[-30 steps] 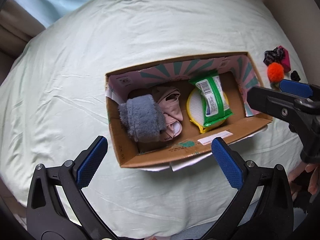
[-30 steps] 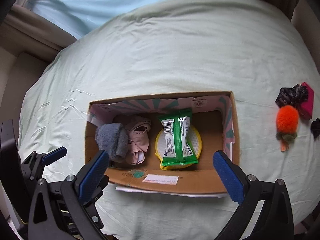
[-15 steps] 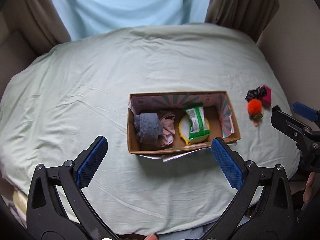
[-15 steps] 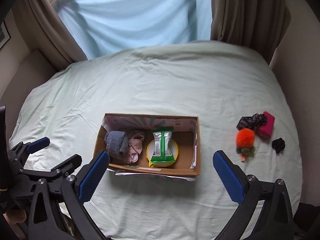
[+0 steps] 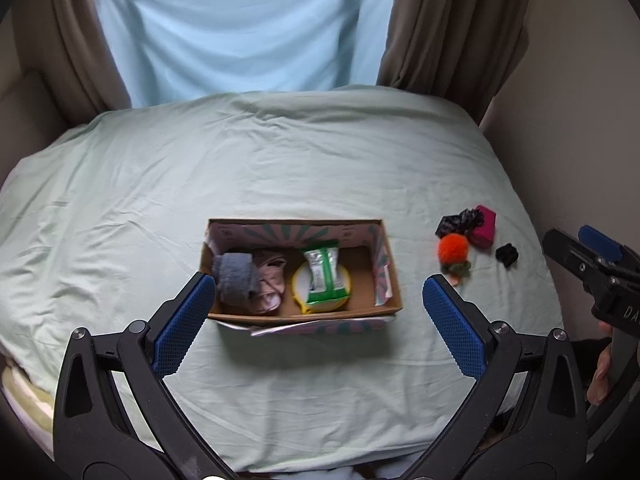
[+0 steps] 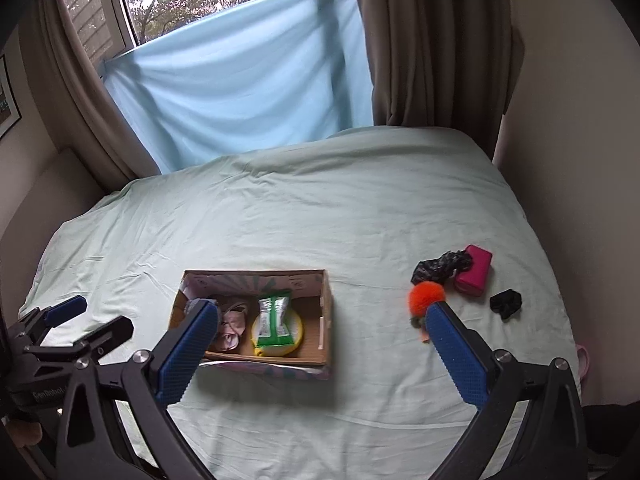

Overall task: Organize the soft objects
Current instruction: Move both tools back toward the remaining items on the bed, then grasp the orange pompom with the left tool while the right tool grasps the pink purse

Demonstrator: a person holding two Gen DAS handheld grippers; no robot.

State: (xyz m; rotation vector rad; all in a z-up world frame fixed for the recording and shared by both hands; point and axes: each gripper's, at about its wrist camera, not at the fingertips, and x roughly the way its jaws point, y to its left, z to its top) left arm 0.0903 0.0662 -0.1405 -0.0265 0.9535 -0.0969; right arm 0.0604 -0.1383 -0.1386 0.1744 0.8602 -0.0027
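Note:
A cardboard box [image 5: 390,280] [image 6: 326,320] sits on the pale green bed [image 5: 280,160]. It holds a grey fuzzy item [image 5: 236,276], a pink item [image 5: 272,280], and a green wipes pack [image 5: 322,276] [image 6: 272,316] on a yellow round pad [image 6: 296,336]. To its right on the sheet lie an orange pompom toy [image 5: 452,248] [image 6: 424,296], a black patterned cloth [image 5: 458,220] [image 6: 440,264], a magenta pouch [image 5: 484,226] [image 6: 474,270] and a small black scrunchie [image 5: 507,255] [image 6: 506,302]. My left gripper [image 5: 316,320] and right gripper [image 6: 320,352] are open and empty, held back from the box.
Brown curtains [image 6: 420,40] and a light blue sheet [image 6: 240,100] hang over the window behind the bed. A beige wall [image 5: 580,120] runs along the bed's right side. The right gripper shows in the left wrist view [image 5: 592,256], at the bed's right edge.
Both grippers have pulled back and up from the box, so the whole bed, window and curtains now show. The box and its contents have not moved.

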